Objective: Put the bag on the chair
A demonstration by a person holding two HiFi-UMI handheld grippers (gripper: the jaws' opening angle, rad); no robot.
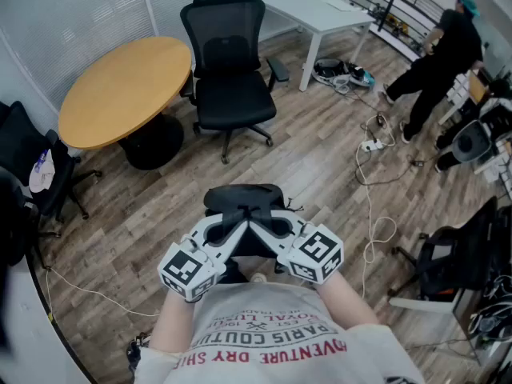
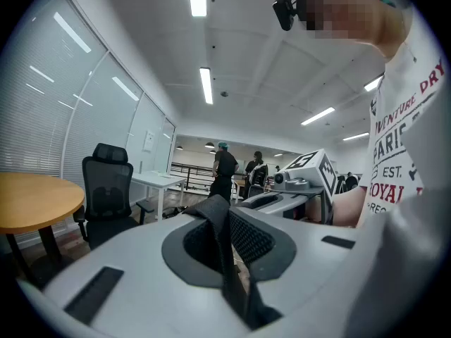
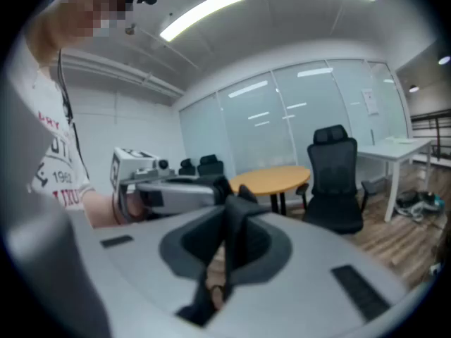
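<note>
A black bag [image 1: 243, 201] hangs over the wooden floor just in front of me, carried by its straps. My left gripper [image 1: 237, 224] is shut on a black strap [image 2: 220, 239], and my right gripper [image 1: 261, 224] is shut on another black strap [image 3: 233, 239]. The two sets of jaws meet tip to tip above the bag. A black office chair [image 1: 230, 72] with a high mesh back stands farther ahead, its seat bare. It shows at the left in the left gripper view [image 2: 106, 189] and at the right in the right gripper view [image 3: 335, 182].
A round wooden table [image 1: 124, 82] stands left of the chair. Behind it is a white desk [image 1: 320, 10]. White cables [image 1: 370, 174] trail over the floor at the right. A person in black [image 1: 436, 58] stands at the far right. More dark chairs [image 1: 32, 170] line the left wall.
</note>
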